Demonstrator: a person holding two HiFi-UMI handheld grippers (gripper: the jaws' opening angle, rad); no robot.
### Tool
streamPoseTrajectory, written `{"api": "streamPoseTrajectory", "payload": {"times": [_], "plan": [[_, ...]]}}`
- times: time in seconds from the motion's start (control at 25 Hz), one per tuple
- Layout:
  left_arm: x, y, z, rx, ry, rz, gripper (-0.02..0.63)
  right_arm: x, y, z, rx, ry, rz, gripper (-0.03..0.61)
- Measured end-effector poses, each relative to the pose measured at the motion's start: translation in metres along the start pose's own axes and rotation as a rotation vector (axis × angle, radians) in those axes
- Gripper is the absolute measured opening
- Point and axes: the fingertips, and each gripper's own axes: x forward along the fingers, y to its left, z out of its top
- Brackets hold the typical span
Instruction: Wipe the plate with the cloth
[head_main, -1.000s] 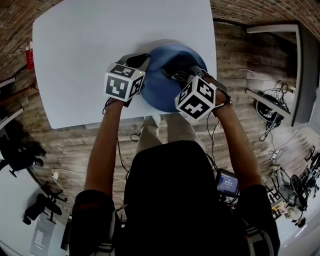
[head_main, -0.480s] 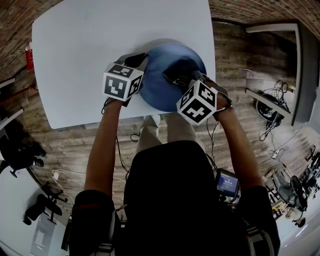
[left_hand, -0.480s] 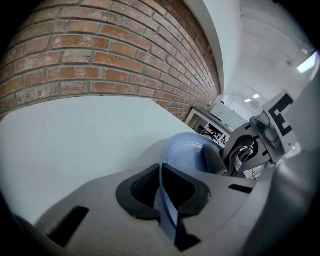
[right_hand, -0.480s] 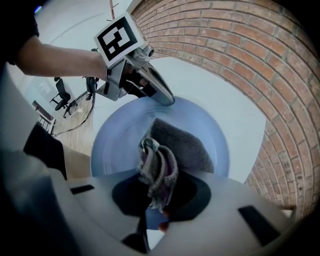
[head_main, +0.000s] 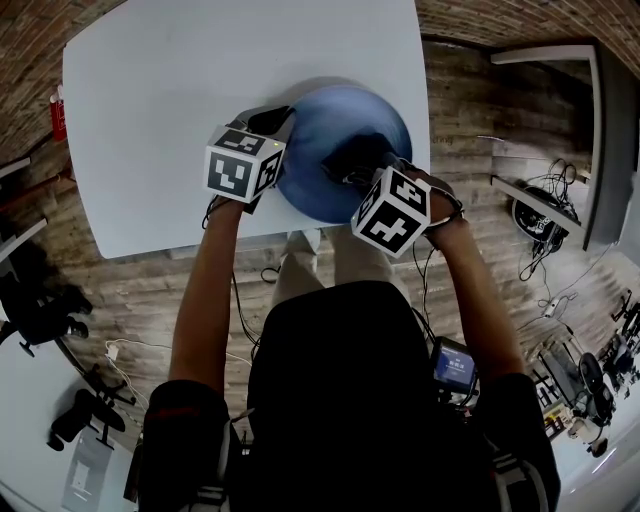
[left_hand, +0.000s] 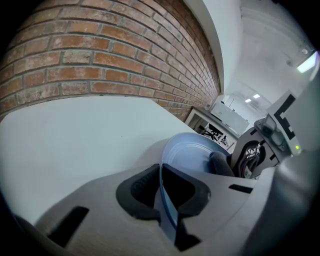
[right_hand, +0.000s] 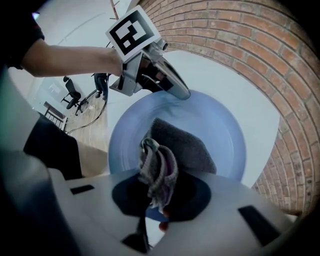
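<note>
Right gripper view: the right claw (right_hand: 157, 192) is closed on a bunched fold of the grey cloth (right_hand: 185, 145), whose loose end lies pressed on the blue plate (right_hand: 220, 130). The left claw (left_hand: 164, 197) is closed on the plate's thin left rim, steadying it. The plate sits on the worktop (head_main: 200, 80), close to the near edge. The likeliest trouble is the rim grip: it is narrow, and a hard sideways stroke could twist the plate out of the claw. A stroke pulled toward the near edge could then slide the freed plate off the worktop. The cloth is pinched by only a small fold, so drag on the plate could pull it out, leaving the bare claw tips to scrape the plate.
</note>
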Motion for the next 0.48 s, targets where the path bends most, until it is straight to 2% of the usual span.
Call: {"api": "streamPoseTrajectory", "payload": {"times": [0.16, 0.48], "plan": [[0.002, 0.000, 0.000, -0.003, -0.001, -0.001, 0.032, 0.003, 0.014, 0.000, -0.006, 0.015, 0.057, 0.051], [0.001, 0.001, 0.000, -0.004, -0.003, -0.002, 0.032, 0.009, 0.033, 0.005, -0.051, 0.031, 0.082, 0.051]]}}
